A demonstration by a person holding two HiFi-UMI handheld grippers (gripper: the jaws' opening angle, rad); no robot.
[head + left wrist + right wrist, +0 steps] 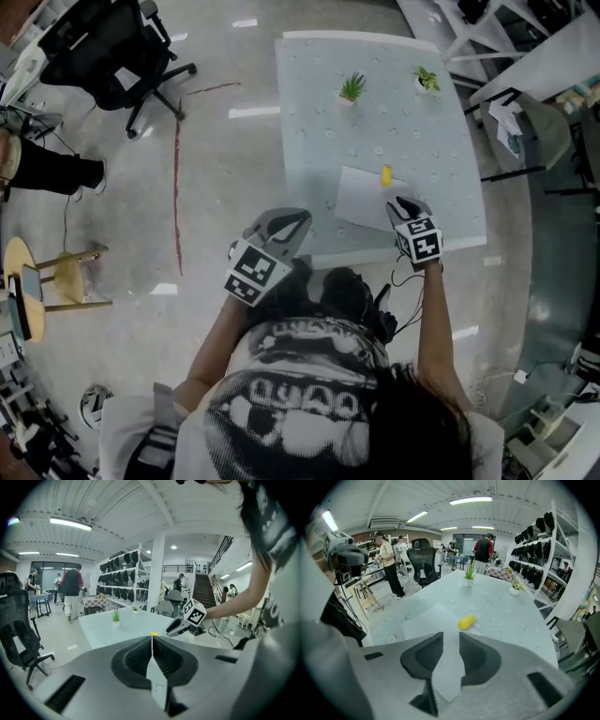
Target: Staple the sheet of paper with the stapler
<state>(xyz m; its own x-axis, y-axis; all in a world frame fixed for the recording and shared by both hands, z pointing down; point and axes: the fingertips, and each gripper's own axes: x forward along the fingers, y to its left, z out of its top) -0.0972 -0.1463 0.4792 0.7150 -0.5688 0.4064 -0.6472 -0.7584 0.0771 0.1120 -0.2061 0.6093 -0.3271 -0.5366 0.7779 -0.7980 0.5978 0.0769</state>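
The fingers (423,656) of the right gripper (451,641) stand narrowly apart and empty above the sheet of paper (361,199) on the table (319,112). The yellow stapler (385,174) sits at the sheet's far edge. The left gripper (151,641) has its fingers pressed together, empty, by the table's near left corner.

Yellow stapler (385,175), seemingly on paper sheet (361,201)
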